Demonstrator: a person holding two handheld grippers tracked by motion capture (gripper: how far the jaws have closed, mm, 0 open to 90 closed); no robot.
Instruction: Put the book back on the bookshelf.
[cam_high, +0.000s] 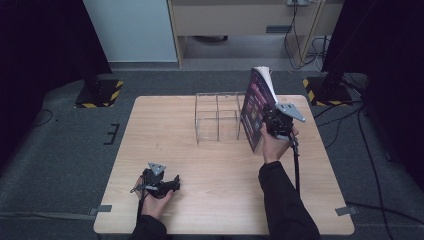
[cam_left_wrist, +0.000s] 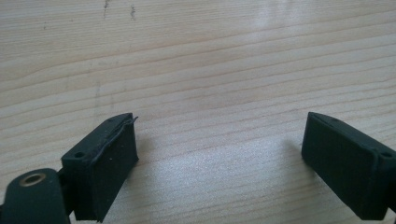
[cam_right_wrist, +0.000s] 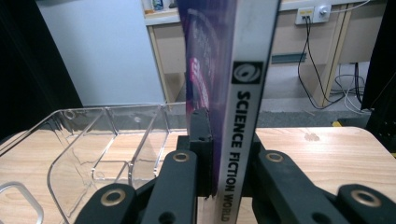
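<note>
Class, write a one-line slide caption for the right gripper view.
Right gripper clamps an upright purple book beside a clear plastic divider rack.

The person wears dark sleeves. Each hand carries a black gripper: the left gripper (cam_high: 159, 183) and right gripper (cam_high: 276, 121) are each topped by a grey three-cornered plate, with a black cable trailing back. The jaws are blocky black pads on arms with brass-ringed pivot holes.
</note>
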